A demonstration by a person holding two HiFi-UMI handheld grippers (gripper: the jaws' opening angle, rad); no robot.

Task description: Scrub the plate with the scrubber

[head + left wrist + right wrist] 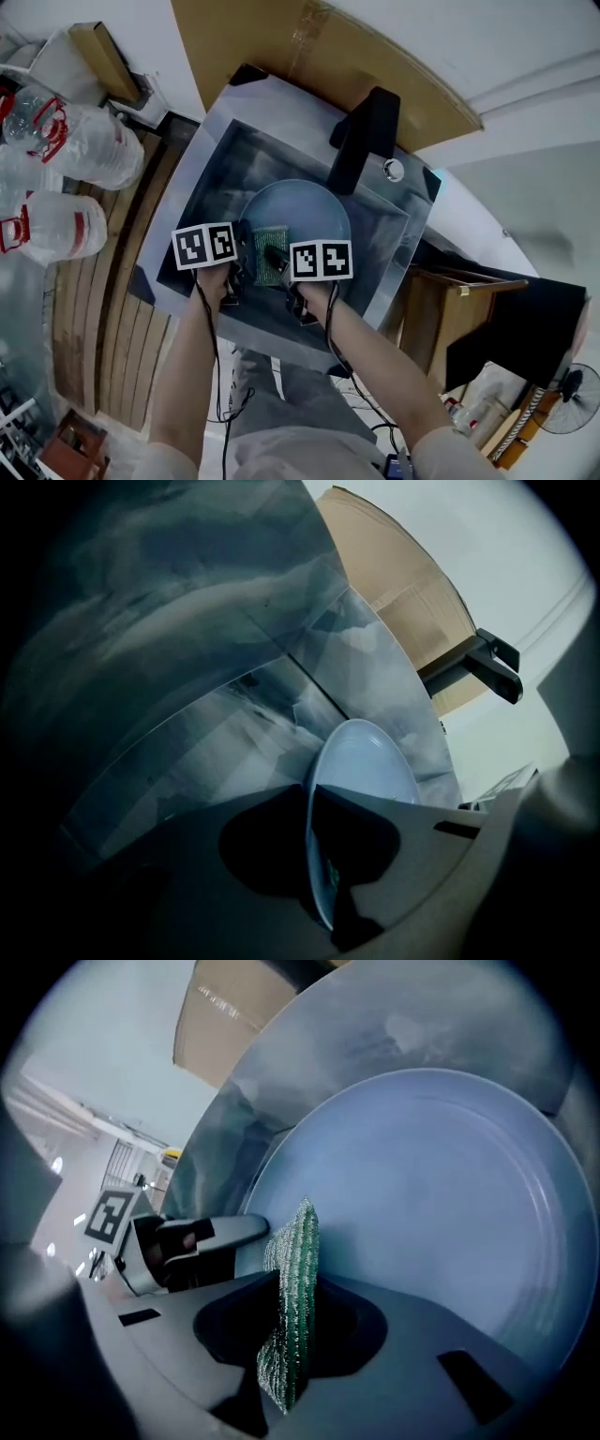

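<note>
A pale blue plate [309,211] stands tilted in the steel sink [214,178]. In the left gripper view the plate [367,761] shows edge-on, its near rim pinched between the jaws of my left gripper [314,799]. My right gripper [295,1288] is shut on a green and silver scrubber [292,1307], which stands upright between the jaws against the plate's face [441,1194]. From the head view the scrubber [271,251] sits on the plate's near left part, between the left gripper [240,261] and the right gripper [281,259]. The left gripper [192,1241] also shows in the right gripper view.
A black faucet [364,139] reaches over the sink from the far side. Large water bottles [70,150] lie on wooden slats at the left. Brown cardboard [309,56] leans behind the sink. A fan [572,401] stands at the lower right.
</note>
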